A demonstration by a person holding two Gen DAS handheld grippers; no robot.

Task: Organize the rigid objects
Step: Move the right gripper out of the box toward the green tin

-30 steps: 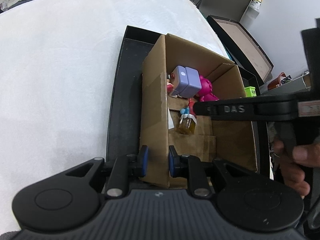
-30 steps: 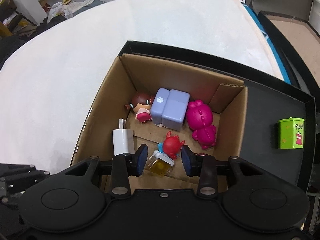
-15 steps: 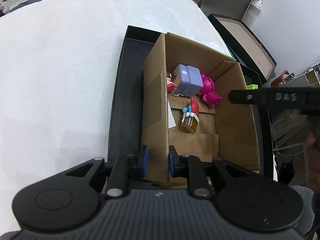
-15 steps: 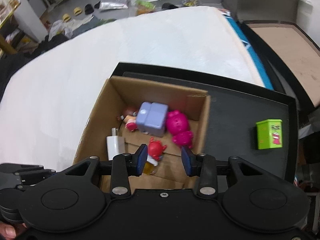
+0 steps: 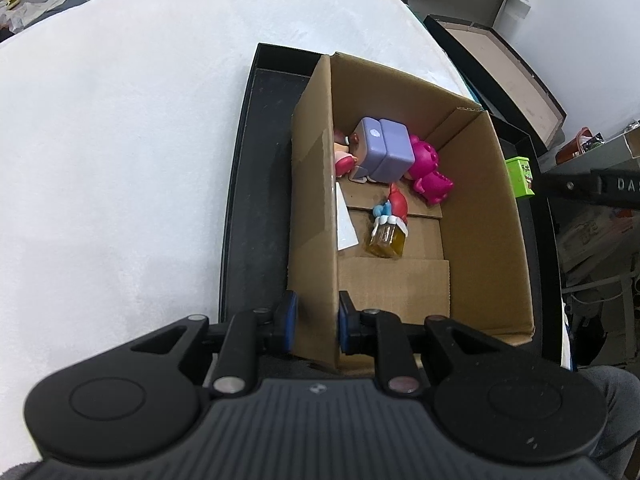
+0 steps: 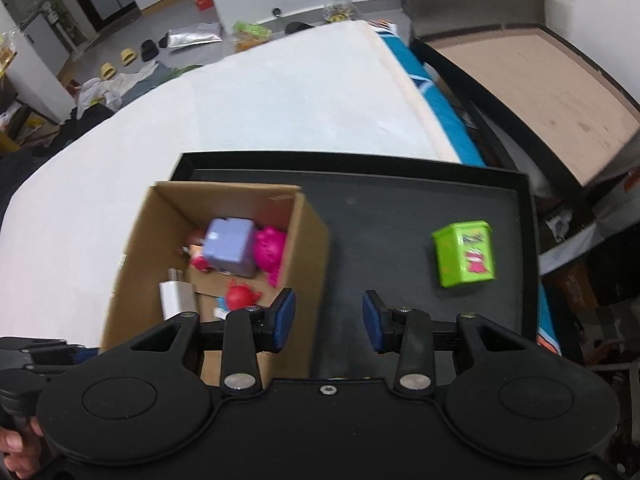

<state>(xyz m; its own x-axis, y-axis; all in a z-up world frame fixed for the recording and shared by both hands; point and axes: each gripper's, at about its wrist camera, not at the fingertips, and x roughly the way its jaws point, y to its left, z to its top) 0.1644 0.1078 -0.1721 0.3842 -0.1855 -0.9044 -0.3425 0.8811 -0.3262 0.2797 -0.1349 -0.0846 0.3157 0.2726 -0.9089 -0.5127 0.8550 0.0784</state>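
Green tin (image 6: pixel 464 253) waits on the tray (image 6: pixel 384 220); your left gripper (image 5: pixel 313 322) pinches the cardboard box (image 5: pixel 316 200) wall, steadying it, while your right gripper (image 6: pixel 329 320) hangs spread, empty.

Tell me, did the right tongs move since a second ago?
Yes. The right tongs were over the toys in the box; now they hang past its right wall, over the black tray, nearer the green tin.

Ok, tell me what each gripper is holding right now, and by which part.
The left gripper is clamped on the cardboard box, pinching its near left side wall by the top edge. The right gripper holds nothing; its jaws stand apart over the black tray.
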